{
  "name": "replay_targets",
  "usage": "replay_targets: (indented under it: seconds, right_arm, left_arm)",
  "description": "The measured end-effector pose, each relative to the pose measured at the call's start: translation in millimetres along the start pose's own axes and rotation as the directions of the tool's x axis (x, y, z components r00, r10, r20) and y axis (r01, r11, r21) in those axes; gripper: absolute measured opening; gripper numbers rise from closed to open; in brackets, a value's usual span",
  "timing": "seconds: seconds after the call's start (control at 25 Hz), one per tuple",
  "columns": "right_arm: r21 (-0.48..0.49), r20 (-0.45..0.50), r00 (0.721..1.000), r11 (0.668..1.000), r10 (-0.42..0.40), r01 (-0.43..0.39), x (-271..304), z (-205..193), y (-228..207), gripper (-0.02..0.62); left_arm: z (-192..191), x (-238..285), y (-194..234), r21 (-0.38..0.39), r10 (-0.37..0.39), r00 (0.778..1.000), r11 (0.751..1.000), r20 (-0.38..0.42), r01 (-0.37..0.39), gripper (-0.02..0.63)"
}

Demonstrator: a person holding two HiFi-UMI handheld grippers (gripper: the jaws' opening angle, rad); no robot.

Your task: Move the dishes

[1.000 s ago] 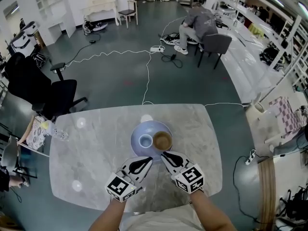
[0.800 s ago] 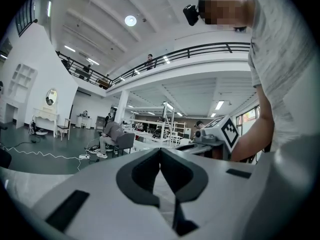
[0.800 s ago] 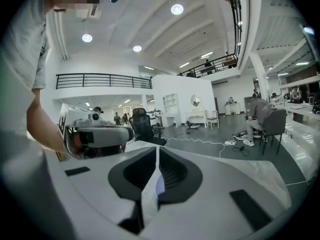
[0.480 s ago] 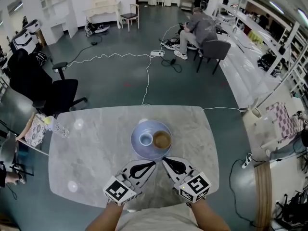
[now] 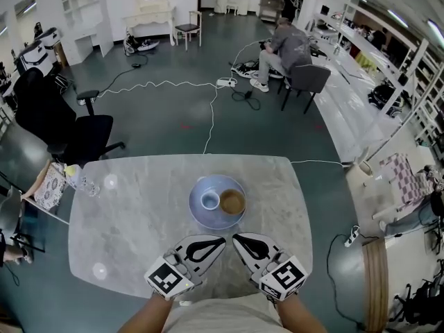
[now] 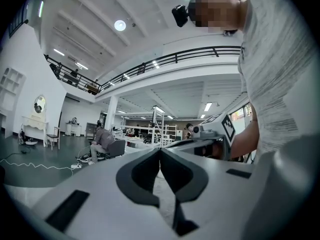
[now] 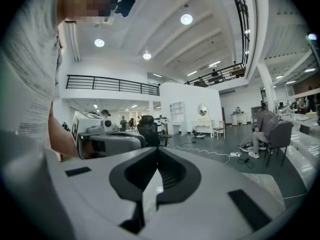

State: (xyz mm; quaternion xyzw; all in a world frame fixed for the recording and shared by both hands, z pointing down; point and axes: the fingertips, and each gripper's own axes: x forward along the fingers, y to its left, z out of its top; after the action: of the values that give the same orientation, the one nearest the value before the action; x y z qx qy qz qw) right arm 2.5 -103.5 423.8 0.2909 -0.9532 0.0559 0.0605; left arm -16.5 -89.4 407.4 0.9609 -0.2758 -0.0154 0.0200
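The left tool (image 5: pixel 222 240) and the right tool (image 5: pixel 234 238) were held closed and empty over the counter (image 5: pixel 132 214), near the blue plate (image 5: pixel 208 220).

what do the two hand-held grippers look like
They match: the left hand-held gripper and right hand-held gripper have pale grey bodies with black, teardrop-shaped jaw linings that taper to a point. Each carries a white cube printed with black square markers. No cables show. The person wears a light heathered shirt.
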Motion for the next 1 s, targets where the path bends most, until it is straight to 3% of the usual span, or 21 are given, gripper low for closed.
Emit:
replay_targets:
  seconds: [0.6, 1.0]
  right_arm:
    - [-0.041, -0.01, 1.0, 0.999, 0.012, -0.013, 5, 5, 19, 0.017]
    - [-0.049, -0.003, 1.0, 0.999, 0.009, -0.009, 9, 9, 14, 0.017]
  left_arm:
    - [1, -16, -1, 0.028, -0.021, 1.0, 0.999, -0.01, 0.021, 0.021]
    - [4, -14, 8, 0.004, -0.012, 1.0, 1.0, 0.004, 0.012, 0.021]
